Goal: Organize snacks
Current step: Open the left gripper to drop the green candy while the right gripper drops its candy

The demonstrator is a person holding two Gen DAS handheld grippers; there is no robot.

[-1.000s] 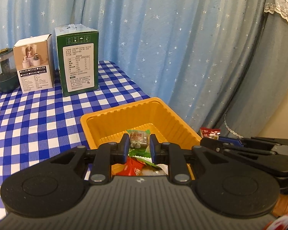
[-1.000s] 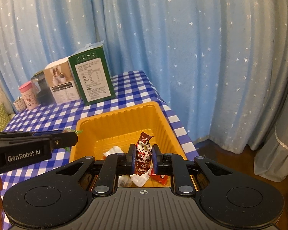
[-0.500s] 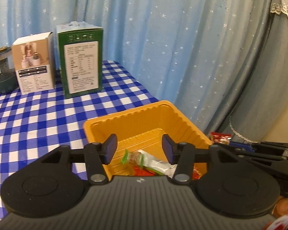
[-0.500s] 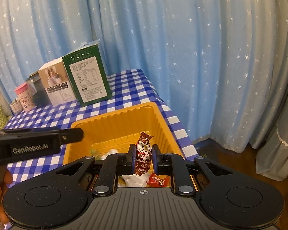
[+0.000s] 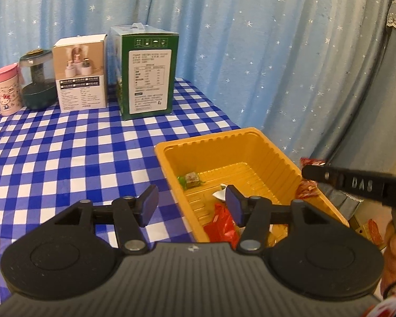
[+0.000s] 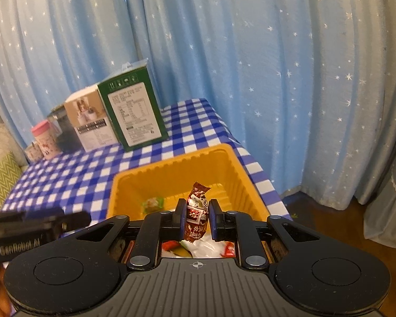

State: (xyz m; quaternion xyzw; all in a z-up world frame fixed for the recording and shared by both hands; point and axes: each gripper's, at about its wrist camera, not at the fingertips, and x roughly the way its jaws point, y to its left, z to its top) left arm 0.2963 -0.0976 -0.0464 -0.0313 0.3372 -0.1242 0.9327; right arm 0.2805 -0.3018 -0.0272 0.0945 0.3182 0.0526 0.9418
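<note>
right grip: our right gripper (image 6: 196, 220) is clamped on a brown candy (image 6: 196, 218), held upright above the yellow tray (image 6: 246, 185).
left grip: our left gripper (image 5: 191, 204) has just been opening; fingers apart, nothing between them, straddling the tray's near-left wall.
green candy: lying loose on the tray floor (image 5: 190, 179), clear of both grippers.
other snacks: red wrapper (image 5: 221, 224) and a white one (image 5: 220, 194) sit at the tray's near end.
risk 1: we hold the brown candy by the lower half only; the wrapper is slick, so it could twist or slip before we are ready to let go.
risk 2: tray looks light and sits at the corner of the table (image 5: 66, 153); a knock from the left finger could shove it off.
risk 3: the two grippers are near each other; they could collide over the tray.
</note>
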